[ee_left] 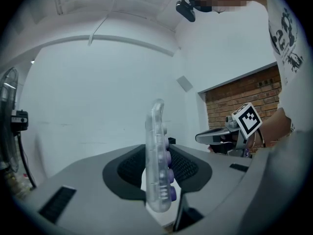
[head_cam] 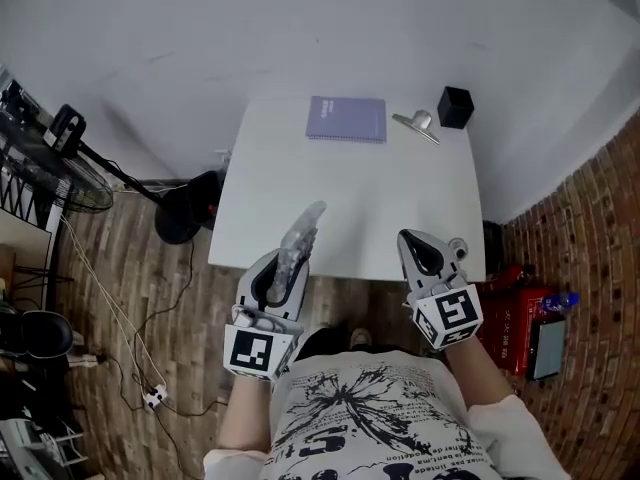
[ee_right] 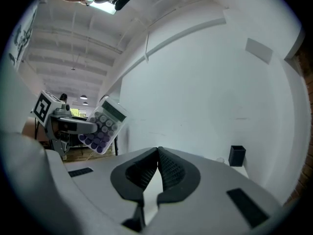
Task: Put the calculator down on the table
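Calculator (head_cam: 304, 228), seen edge-on, sits pinched between the jaws of the left gripper (head_cam: 284, 276), held in the air at the near edge of the table (head_cam: 350, 203), its lower end hidden inside the grip. Right gripper (ee_right: 158, 153) has its jaws pressed together, empty.

Bright, even, diffuse light fills all three views, washing the white table (head_cam: 350, 198) and the wall nearly flat; shadows are faint and soft-edged. A ceiling lamp (ee_right: 100, 6) glares at the top of the right gripper view. Both gripper views bulge fisheye-fashion with dark corners, and the close calculator (ee_left: 157, 155) looks slightly soft.
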### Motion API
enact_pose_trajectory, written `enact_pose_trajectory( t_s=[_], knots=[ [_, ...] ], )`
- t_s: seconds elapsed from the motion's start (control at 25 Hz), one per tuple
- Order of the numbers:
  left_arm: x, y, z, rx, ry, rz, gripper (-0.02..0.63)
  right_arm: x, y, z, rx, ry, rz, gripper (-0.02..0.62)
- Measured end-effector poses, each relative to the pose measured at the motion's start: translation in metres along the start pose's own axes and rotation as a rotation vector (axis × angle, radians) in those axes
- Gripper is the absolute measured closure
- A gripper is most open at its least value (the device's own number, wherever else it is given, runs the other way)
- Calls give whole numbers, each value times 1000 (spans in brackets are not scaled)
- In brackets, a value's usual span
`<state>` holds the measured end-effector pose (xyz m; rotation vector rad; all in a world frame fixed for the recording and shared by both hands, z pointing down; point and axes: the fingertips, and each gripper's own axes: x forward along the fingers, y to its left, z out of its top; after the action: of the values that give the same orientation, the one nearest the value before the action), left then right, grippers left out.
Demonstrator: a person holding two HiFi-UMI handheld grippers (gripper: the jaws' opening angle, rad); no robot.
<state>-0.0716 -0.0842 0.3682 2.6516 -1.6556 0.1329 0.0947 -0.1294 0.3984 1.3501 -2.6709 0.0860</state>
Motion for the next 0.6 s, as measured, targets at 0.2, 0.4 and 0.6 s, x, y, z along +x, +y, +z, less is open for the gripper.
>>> enact_pose_trajectory(
  t_s=[0.2,0.4,0.6],
  knots=[
    [44,19,-12,-38,35,-56,462,40,-15,-3,1,22,-8,580],
    [87,41,-35,-58,113,-127,462,80,-25,-13,-5,65,-16,580],
    [126,58,-74,-76,198,-160,462,114,-39,-29,22,102,-29,580]
  ],
)
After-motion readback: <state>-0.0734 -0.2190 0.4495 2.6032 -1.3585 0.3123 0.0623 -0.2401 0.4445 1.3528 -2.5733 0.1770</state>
